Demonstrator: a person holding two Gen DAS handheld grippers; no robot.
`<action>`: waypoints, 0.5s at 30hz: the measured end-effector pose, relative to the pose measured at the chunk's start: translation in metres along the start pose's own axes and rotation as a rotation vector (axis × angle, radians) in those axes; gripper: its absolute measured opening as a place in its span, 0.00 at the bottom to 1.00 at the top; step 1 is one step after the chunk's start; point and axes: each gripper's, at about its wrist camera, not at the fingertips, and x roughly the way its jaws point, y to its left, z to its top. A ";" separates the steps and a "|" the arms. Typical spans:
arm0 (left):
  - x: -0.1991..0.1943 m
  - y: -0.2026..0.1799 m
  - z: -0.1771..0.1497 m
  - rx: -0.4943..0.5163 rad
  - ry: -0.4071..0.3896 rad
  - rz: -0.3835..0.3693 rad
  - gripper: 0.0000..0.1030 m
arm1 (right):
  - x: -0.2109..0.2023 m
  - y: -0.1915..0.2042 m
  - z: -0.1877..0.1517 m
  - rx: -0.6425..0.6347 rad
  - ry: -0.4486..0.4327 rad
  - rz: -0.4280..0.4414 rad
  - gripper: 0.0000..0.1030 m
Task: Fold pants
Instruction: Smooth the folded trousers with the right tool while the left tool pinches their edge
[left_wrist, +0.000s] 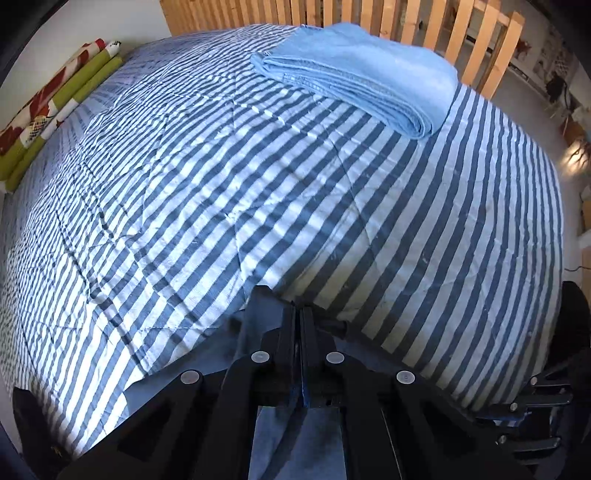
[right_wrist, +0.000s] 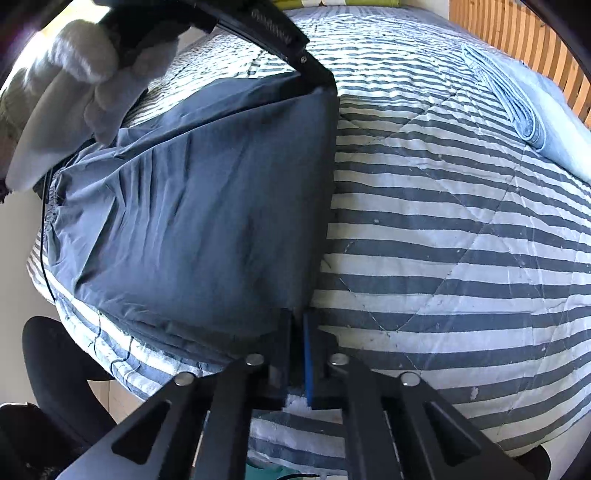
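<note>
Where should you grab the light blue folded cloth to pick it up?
Grip the light blue folded cloth at its thick stacked corner nearest the camera, coming in low from the open striped quilt side. There the layers end together, so one pinch probably catches them all.

Dark slate-blue pants on the bed

The pants (right_wrist: 192, 206) lie folded into a broad, creased panel (thin smooth fabric) near the bed's edge, gathered waistband at the left, straight edge at the right.

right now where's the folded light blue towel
The folded light blue towel lies on the striped quilt at its far right, beside the wooden slat rail.
</note>
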 end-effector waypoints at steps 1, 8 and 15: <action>0.000 0.002 0.001 0.003 0.000 -0.012 0.01 | -0.001 -0.001 -0.001 0.001 -0.002 0.000 0.03; 0.026 0.031 0.009 -0.013 0.019 0.177 0.00 | -0.001 -0.008 -0.002 0.035 0.022 0.031 0.03; -0.005 0.048 -0.004 -0.125 -0.015 -0.077 0.20 | -0.002 -0.012 0.000 0.046 0.029 0.038 0.06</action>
